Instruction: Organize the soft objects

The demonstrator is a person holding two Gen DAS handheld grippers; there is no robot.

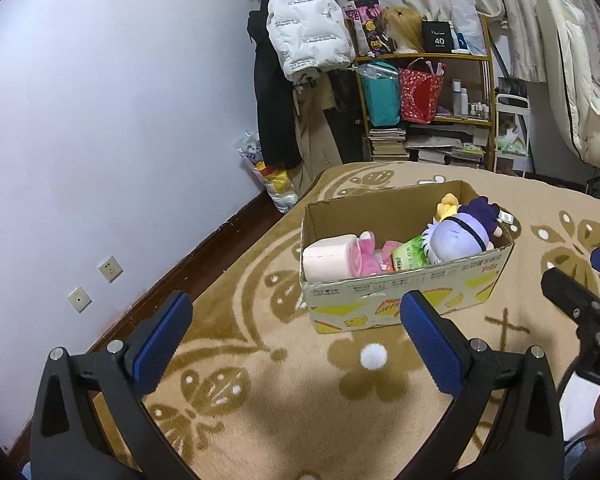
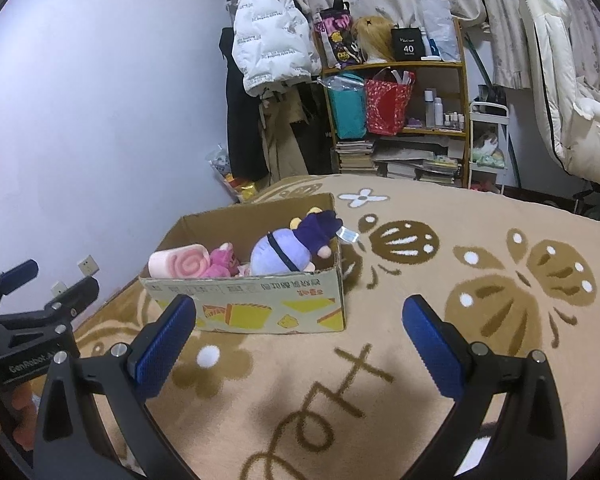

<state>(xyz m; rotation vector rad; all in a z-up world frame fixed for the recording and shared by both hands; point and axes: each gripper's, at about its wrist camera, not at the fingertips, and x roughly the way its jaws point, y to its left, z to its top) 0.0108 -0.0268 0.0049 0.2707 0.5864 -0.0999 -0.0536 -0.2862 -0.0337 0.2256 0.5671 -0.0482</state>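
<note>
Both the left gripper (image 1: 296, 320) and the right gripper (image 2: 300, 324) hung spread wide and empty above the patterned blanket (image 2: 440, 360). Just ahead of them stood the cardboard box (image 1: 404, 296); inside lay a pink roll plush (image 1: 332, 258), a purple doll (image 1: 464, 232) and a green packet (image 1: 410, 256)

left tongs (image 1: 296, 320) agape, empty | cardboard box (image 1: 404, 296) holds plush toys (image 1: 456, 236); blanket (image 1: 260, 360) beneath
</note>
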